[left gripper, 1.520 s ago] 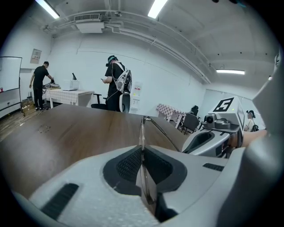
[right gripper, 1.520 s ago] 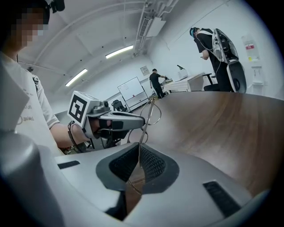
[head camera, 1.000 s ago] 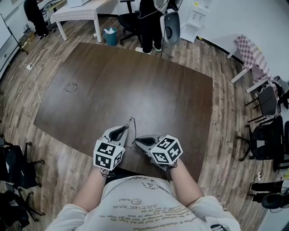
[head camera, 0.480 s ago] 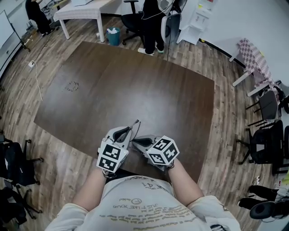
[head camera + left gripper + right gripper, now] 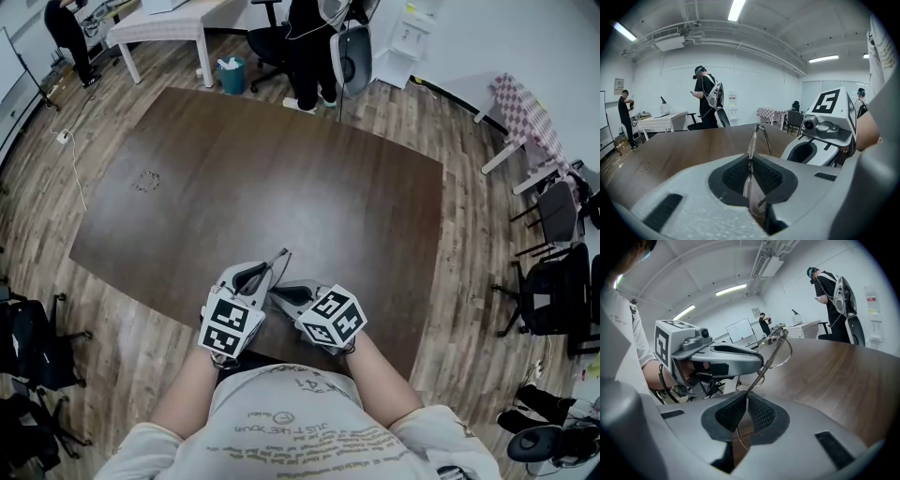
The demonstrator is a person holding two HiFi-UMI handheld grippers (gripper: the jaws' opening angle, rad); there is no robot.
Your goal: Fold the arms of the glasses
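Above the near edge of the dark counter [image 5: 281, 169], thin wire glasses [image 5: 279, 259] are held up (off the surface): left claw [image 5: 750, 176] clamped on the frame, right claw [image 5: 745, 411] pinching one arm.

The table [image 5: 281, 169] is viewed from overhead, steeply downward, by the head view. Each gripper view is taken close behind its own jaws, low across the tabletop. The glasses [image 5: 752, 140] and a standing person [image 5: 705, 101] are shared by both.

Left gripper [image 5: 264, 271] and right gripper [image 5: 278, 293], tips close together, each seemingly clamp the glasses [image 5: 750, 143].
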